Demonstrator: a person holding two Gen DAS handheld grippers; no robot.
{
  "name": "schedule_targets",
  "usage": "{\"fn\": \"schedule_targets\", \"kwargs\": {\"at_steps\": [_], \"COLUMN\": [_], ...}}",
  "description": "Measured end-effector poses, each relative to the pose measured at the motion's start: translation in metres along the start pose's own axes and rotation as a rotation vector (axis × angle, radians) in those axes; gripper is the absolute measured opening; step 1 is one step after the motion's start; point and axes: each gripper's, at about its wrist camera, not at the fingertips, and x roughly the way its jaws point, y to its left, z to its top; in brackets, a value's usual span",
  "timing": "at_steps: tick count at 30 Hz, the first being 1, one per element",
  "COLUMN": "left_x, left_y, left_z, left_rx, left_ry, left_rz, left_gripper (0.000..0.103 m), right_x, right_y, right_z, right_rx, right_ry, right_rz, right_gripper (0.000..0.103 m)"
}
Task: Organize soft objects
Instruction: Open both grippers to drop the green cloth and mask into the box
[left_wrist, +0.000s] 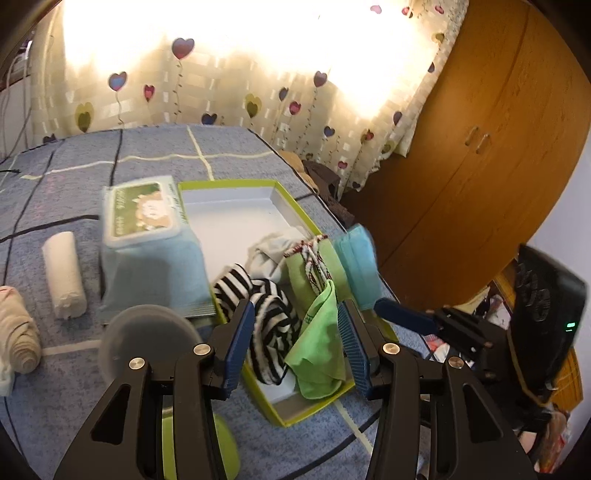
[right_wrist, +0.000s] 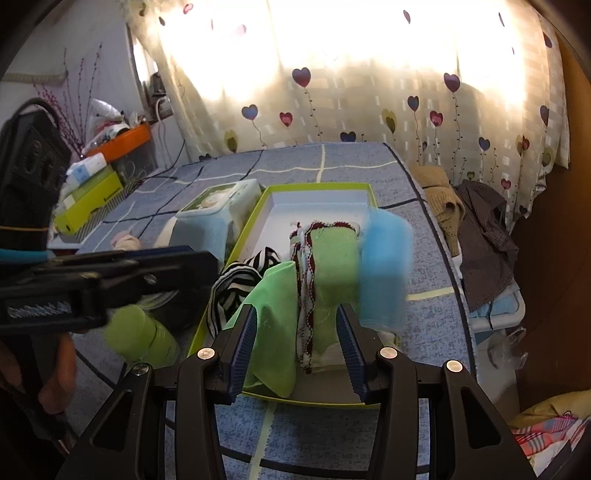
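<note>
Both the left gripper (left_wrist: 295, 343) and right gripper (right_wrist: 295, 350) stand released over the lime-rimmed shallow cardboard box (left_wrist: 236, 183). The green cloth (left_wrist: 317, 354) drapes, seemingly unsupported, over the near rim; it may slide out beside the striped sock (left_wrist: 269, 317).

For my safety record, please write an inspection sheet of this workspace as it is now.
Surface: blue checked bedspread.
Job's things: shallow green-rimmed cardboard box holding striped black-and-white cloth, light green cloth, red-white braided cord.
Clutter: pale blue wet-wipes pack, rolled white cloth.
Grippers: left hand-held gripper open; right hand-held gripper open, both over the box.
Cables: white wires at the wall.
Surroundings: heart-patterned curtain, brown wooden wardrobe.
</note>
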Motion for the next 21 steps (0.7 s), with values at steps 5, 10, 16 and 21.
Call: {"fn": "schedule_targets", "kwargs": {"at_steps": [5,10,16,21], "left_x": [-0.019,-0.03,-0.04,-0.039], "left_y": [0.008,0.017,0.026,0.034], "left_z": [0.0,0.001,0.001,-0.001], "left_rx": [-0.017,-0.039,-0.051,-0.07], "left_ry": [-0.039,-0.066,-0.083,-0.077], "left_rz": [0.002,0.0,0.005,0.008], "left_gripper": [0.048,0.048,0.048,0.048], "right_x": [0.001,-0.009,0.012,0.031], "right_y": [0.0,-0.027,-0.023,-0.01], "right_z": [0.002,0.011,0.011,0.003], "right_rx": [-0.012,0.068,0.057,0.007], "right_ry": [0.001,-0.051,0.032,0.091], "right_rz": [-0.051,-0.051,0.013,0.01], "right_gripper": [0.044,0.055,0.06,0.065]}}
